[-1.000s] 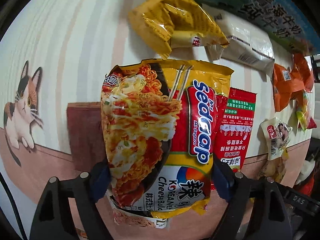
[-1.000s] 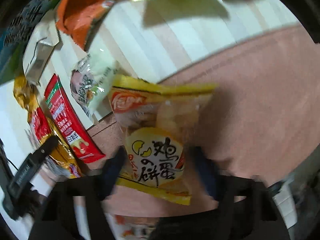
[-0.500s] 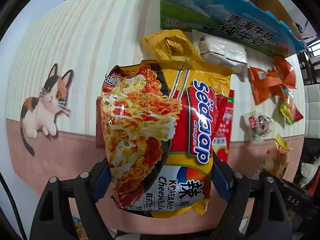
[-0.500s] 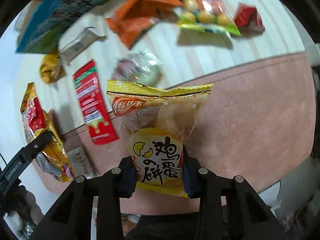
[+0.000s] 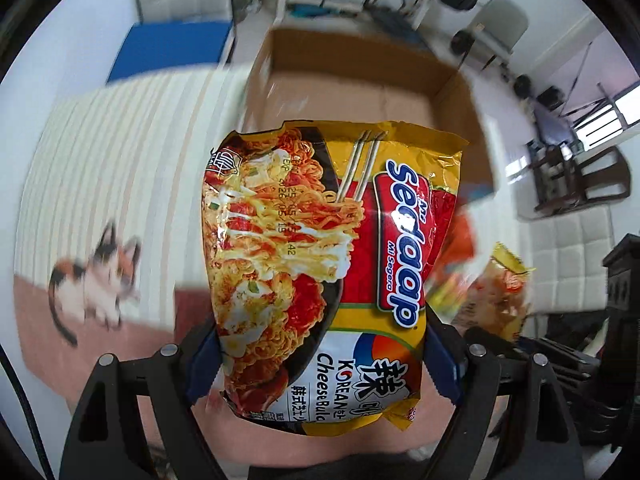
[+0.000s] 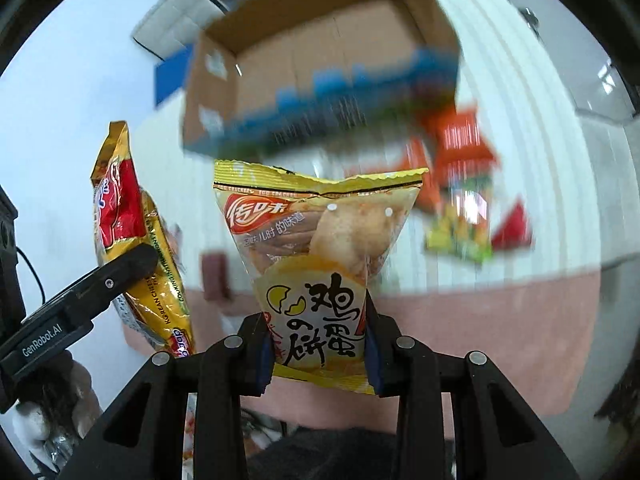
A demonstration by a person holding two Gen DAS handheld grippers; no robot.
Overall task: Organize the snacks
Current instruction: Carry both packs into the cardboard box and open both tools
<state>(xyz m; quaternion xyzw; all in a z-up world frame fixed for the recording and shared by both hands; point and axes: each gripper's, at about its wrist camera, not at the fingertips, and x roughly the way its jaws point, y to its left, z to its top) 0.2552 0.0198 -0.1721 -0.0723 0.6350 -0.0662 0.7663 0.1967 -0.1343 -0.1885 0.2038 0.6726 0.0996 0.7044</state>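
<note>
Yellow crinkly noodle packet (image 5: 320,280) and yellow egg-cracker bag (image 6: 320,272), both jaw-pinched before the open brown cardboard box (image 5: 352,92), are risking slipping: glossy film, narrow grips.

Striped cat-print tablecloth (image 5: 120,168) under cardboard box (image 5: 352,92), loose snack packets (image 6: 460,216)

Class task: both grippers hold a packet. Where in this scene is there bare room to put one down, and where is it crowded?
Free: the cardboard box floor looks bare; so does the striped mat between the cat picture and the box. Crowded: the orange packets and the green packet right of the box.
</note>
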